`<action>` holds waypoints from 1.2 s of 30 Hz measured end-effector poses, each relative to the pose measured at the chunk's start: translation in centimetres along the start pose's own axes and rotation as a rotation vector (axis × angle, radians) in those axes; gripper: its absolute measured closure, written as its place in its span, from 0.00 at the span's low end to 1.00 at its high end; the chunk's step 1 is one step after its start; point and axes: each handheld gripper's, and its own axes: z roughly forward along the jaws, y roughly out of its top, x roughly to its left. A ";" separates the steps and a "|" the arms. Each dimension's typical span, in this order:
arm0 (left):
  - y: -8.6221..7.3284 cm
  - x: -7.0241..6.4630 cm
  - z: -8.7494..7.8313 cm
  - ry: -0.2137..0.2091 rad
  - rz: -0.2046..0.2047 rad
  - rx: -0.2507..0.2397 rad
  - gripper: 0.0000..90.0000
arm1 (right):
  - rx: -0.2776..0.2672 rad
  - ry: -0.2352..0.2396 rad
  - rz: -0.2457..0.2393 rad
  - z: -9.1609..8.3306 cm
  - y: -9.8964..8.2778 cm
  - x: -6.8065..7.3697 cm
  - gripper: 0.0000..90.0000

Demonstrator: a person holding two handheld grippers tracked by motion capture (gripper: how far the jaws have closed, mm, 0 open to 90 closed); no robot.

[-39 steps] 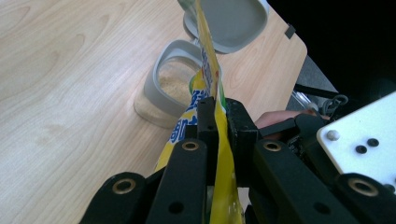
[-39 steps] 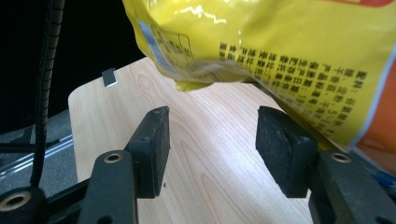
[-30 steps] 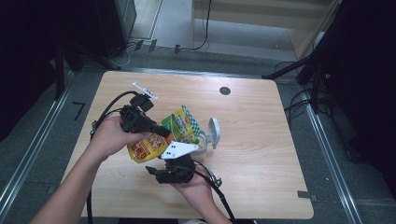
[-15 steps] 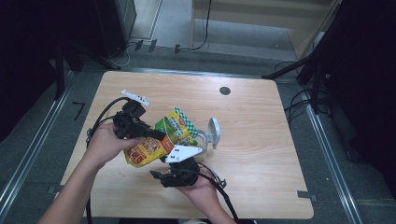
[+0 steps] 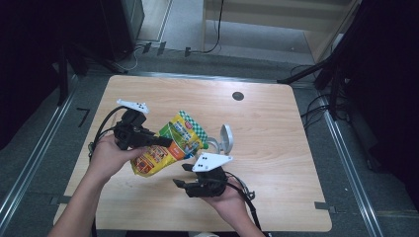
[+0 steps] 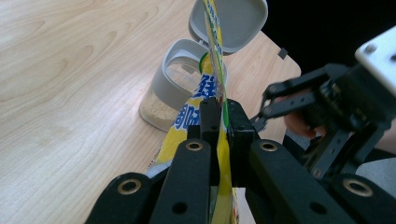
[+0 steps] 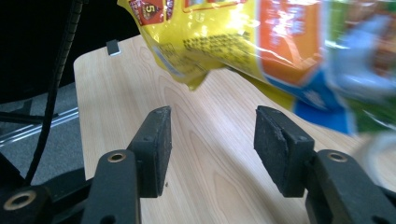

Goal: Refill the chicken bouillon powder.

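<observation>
A yellow, green-topped snack bag (image 5: pixel 170 145) hangs tilted above the table with my left gripper (image 5: pixel 164 142) shut on its edge. In the left gripper view the jaws (image 6: pixel 217 122) pinch the bag's thin edge (image 6: pixel 215 56). Its top reaches over a clear container (image 6: pixel 180 91) with a grey rim, open lid (image 6: pixel 236 18) and pale contents. That container (image 5: pixel 221 142) stands just right of the bag. My right gripper (image 5: pixel 180 175) lies below the bag near the front, open, with nothing between its pads (image 7: pixel 156 142). The bag (image 7: pixel 252 37) hangs above them.
The wooden table (image 5: pixel 276 123) has a small black round hole (image 5: pixel 237 96) near its far edge. Black cables (image 5: pixel 101 129) trail from my left gripper over the left side. Metal rails run along the floor on both sides of the table.
My left gripper and the bag have shifted left and a little toward the front. The right gripper has slid slightly right below the bag.
</observation>
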 end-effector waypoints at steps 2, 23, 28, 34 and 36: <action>-0.1 0.1 -0.2 -0.002 -0.012 -0.005 0.99 | -0.008 0.005 0.010 -0.8 -0.2 -0.3 0.54; -1.5 1.6 -0.5 -0.008 -0.026 -0.068 0.99 | -0.057 -0.052 0.072 -6.4 -2.1 -3.4 0.62; -1.6 2.1 -0.4 -0.005 -0.034 -0.084 0.99 | -0.050 -0.071 0.085 -7.3 -2.8 -3.7 0.62; -1.7 3.5 0.0 0.002 -0.051 -0.107 0.99 | -0.033 -0.091 0.096 -8.0 -3.6 -3.8 0.61; -1.6 3.9 0.2 -0.003 -0.055 -0.124 0.99 | -0.033 -0.102 0.096 -8.2 -3.7 -3.9 0.60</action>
